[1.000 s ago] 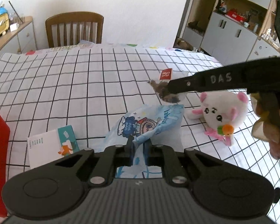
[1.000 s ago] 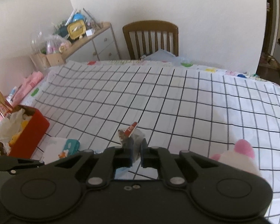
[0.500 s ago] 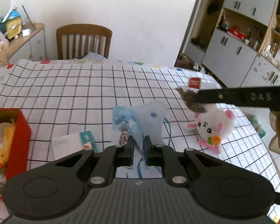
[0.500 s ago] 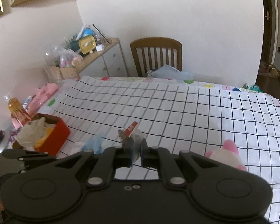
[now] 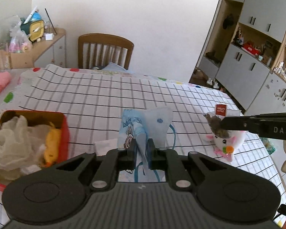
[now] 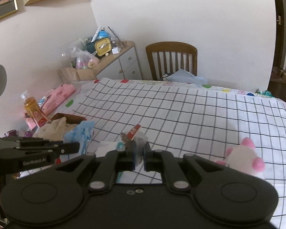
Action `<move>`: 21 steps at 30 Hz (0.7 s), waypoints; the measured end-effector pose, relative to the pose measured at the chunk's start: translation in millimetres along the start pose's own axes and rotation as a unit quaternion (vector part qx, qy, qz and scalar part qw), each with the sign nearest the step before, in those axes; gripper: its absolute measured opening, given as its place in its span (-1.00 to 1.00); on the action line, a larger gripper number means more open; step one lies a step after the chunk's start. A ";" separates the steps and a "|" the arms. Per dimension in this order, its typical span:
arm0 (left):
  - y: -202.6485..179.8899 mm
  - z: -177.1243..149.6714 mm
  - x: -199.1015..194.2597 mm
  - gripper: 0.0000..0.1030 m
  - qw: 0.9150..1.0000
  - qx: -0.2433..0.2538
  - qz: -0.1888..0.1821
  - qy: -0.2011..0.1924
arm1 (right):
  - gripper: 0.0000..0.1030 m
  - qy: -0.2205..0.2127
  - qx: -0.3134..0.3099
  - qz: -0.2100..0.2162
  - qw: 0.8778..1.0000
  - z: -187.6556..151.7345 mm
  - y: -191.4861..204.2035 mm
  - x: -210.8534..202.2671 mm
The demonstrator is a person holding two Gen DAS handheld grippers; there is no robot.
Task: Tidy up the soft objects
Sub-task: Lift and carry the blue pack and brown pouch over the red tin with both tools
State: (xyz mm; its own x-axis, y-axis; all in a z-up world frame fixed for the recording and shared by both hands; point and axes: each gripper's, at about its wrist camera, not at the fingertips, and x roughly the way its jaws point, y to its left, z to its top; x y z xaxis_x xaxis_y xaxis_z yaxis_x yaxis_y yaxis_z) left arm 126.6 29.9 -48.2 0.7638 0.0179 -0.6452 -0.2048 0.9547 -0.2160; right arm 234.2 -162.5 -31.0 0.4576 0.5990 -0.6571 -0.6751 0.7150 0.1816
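Checked white cloth with thin black lines covers a wide table (image 5: 104,99); a wooden chair (image 5: 104,51) stands at the far edge at 12 o'clock, and grey cupboards line the wall toward 2 o'clock.

At the centre of the left wrist view, the left gripper (image 5: 142,150) has its jaws pinched on a soft blue printed packet (image 5: 143,124), held clear above the cloth. At 3 o'clock in the same view, the right gripper (image 5: 222,125) reaches in from the side, its jaws pressed tight on a small clear sachet with dark contents and a red label (image 5: 217,121).

At 9 o'clock sits a red box (image 5: 65,133). It already holds crumpled pale cloth or tissue (image 5: 11,141) and a yellow plush toy (image 5: 51,145), and looks fairly full.

Judging from this, the tidying is partly done: some soft things are in the box, and two more are lifted and seemingly on their way.

Left on the table are a white and pink plush animal (image 5: 228,143), lying at 4 o'clock just beyond the sachet, and a flat white pack (image 6: 108,146), seen in the right wrist view just left of centre, between the two grippers.
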 end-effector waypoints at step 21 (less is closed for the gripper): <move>134.3 23.6 -43.5 -0.80 0.999 -0.014 0.028 -0.010 | -0.89 0.009 -0.024 0.038 0.999 23.2 129.6 53.3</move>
State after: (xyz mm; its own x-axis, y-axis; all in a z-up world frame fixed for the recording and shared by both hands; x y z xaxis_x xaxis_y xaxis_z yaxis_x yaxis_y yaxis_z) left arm 80.3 164.3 -31.9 0.7626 0.0768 -0.6423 -0.2637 0.9436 -0.2002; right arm 184.5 -29.5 -25.5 0.3942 0.6446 -0.6551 -0.7346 0.6493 0.1969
